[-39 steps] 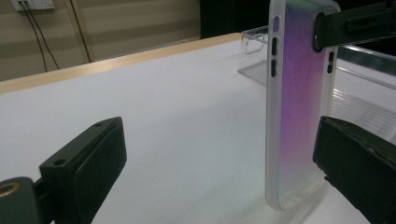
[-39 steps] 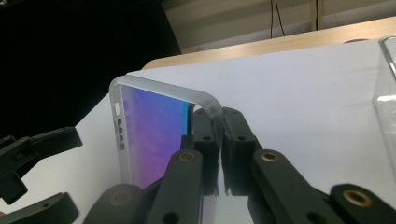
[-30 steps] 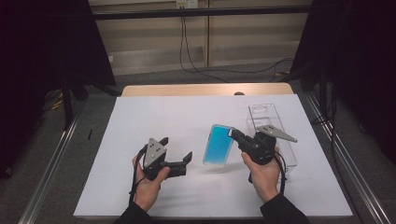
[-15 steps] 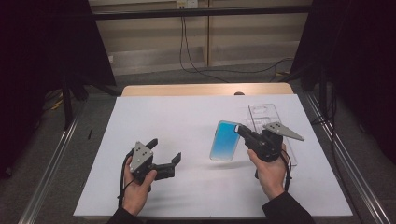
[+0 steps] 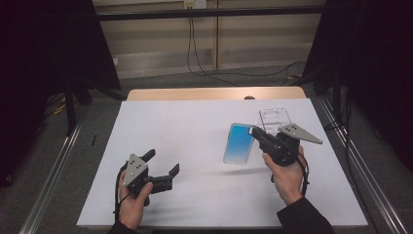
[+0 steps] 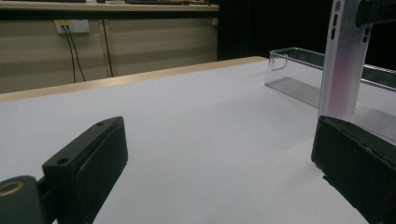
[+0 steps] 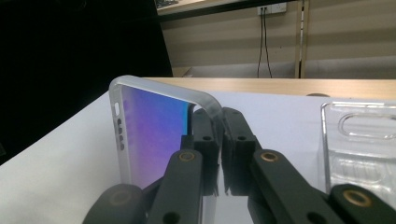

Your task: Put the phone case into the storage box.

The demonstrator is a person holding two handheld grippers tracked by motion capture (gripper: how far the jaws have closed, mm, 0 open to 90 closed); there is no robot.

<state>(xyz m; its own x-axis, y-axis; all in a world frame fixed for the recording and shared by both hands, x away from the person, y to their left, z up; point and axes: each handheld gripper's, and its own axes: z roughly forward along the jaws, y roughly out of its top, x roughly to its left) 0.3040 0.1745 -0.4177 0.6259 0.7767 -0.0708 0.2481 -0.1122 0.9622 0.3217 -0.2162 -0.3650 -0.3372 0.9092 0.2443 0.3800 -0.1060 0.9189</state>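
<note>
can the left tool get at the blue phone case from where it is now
Probably yes. The left tool sits open on the white table, with bare surface between it and the blue phone case. The right tool holds the case's right edge, leaving its left edge free.

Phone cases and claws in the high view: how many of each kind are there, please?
Blue phone case: 1
Clear phone case: 1
Claws: 2, left claw and right claw
Total: 4
</note>
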